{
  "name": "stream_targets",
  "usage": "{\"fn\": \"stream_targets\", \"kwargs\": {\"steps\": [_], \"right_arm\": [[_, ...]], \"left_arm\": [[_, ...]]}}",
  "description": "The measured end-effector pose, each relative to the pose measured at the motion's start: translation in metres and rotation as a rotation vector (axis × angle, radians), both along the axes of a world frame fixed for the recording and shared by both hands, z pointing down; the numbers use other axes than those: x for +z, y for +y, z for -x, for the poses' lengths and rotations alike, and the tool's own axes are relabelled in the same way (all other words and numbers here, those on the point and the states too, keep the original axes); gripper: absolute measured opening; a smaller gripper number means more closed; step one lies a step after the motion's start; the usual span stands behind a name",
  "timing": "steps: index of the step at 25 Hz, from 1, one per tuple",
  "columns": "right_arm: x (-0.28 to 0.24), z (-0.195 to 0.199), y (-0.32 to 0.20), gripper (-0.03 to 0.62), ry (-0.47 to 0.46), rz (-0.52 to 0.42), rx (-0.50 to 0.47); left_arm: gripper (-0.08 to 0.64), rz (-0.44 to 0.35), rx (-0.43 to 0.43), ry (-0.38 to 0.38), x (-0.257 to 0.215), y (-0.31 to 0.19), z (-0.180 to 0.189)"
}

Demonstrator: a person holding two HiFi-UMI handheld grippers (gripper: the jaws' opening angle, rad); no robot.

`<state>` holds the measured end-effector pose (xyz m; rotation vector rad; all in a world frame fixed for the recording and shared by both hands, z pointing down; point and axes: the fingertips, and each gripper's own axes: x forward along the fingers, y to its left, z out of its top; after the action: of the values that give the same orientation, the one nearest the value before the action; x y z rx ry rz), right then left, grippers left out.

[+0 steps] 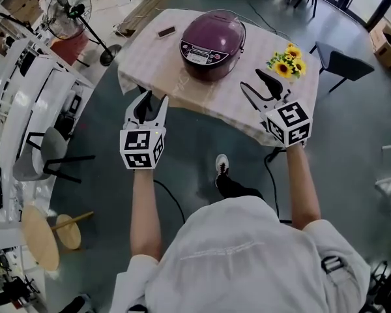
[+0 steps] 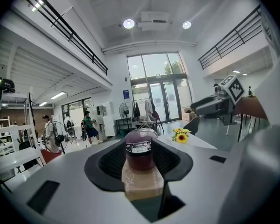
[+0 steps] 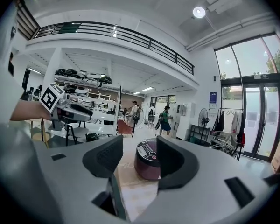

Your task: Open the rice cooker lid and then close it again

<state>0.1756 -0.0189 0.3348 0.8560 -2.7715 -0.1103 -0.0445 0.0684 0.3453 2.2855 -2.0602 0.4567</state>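
On the table (image 1: 247,106), toward the middle of its far half, sits the purple rice cooker (image 1: 212,44) with its lid down and its control panel facing the near edge, where the person stands. A bunch of sunflowers (image 1: 288,60) lies by the right edge, and a small dark flat thing (image 1: 166,31), perhaps a phone, lies near the far left corner. Neither tool has reached the cooker. The left gripper (image 1: 152,98) hangs just off the near left corner, while the right gripper (image 1: 251,79) is already over the near edge, between cooker and flowers. Both sets of jaws stand apart with nothing between the pads; each gripper view shows only the cooker, well ahead, through the gap. For the left gripper it lies dead ahead, centred between the jaws; for the right it lies ahead and a little off centre, partly behind one jaw. The right gripper looks the nearer of the two. The lid's catch is probably at the front above the panel and the hinge at the back, though neither can be made out, so the approach from the near edge suits lifting the lid up and away.
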Motion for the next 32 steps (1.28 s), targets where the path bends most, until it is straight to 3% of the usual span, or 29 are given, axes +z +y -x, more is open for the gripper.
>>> {"fn": "stream_targets", "kwargs": {"steps": [3,5,10,13,24,32], "right_arm": [[0.003,0.005,-0.025,0.264,0.008,0.015,0.009],[0.008,0.010,-0.040,0.325,0.025,0.030,0.014],[0.022,0.020,-0.080,0.327,0.066,0.055,0.011],[0.027,0.030,-0.102,0.327,0.086,0.067,-0.004],[0.041,0.084,-0.149,0.327,0.123,0.109,-0.069],[0.061,0.127,-0.152,0.327,0.185,0.156,-0.039]], "left_arm": [[0.186,0.004,0.013,0.035,0.000,-0.025,0.004],[0.208,0.015,0.001,0.077,0.004,-0.041,0.011],[0.247,0.038,-0.023,0.084,0.015,-0.086,0.029],[0.247,0.007,-0.009,0.114,0.015,-0.115,0.034],[0.247,-0.067,0.113,0.202,0.006,-0.181,0.046],[0.245,0.011,0.172,0.216,0.035,-0.210,0.091]]}}
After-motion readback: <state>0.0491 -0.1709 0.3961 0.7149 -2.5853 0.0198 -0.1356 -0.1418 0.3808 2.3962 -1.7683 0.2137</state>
